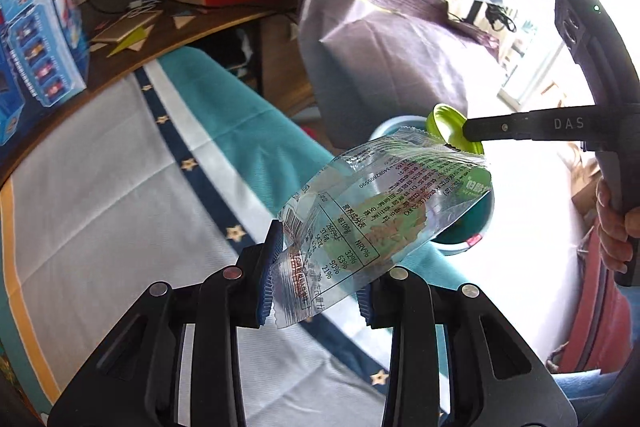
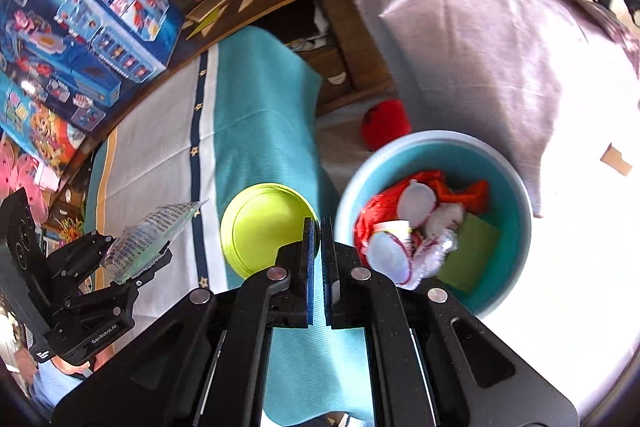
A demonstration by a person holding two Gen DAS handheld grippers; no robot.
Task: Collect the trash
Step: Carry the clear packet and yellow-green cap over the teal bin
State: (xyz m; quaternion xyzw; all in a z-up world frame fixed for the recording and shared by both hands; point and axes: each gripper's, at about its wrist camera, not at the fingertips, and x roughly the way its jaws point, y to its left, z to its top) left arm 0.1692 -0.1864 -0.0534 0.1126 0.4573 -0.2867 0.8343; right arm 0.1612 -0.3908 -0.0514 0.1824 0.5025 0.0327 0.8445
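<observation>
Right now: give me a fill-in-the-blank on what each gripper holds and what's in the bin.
1. The left gripper holds a clear plastic ____.
2. The right gripper is shut on a lime-green ____.
3. The teal bin already holds some ____.
4. The striped cloth carries a navy band of small ____.

Missing: wrapper; lid; trash; stars

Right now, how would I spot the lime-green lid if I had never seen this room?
Find the round teal bin on the floor beside the teal bedspread. Just left of its rim, the right hand-held gripper pinches the lime-green lid by its edge. It is the only flat, bright yellow-green disc there.
</observation>
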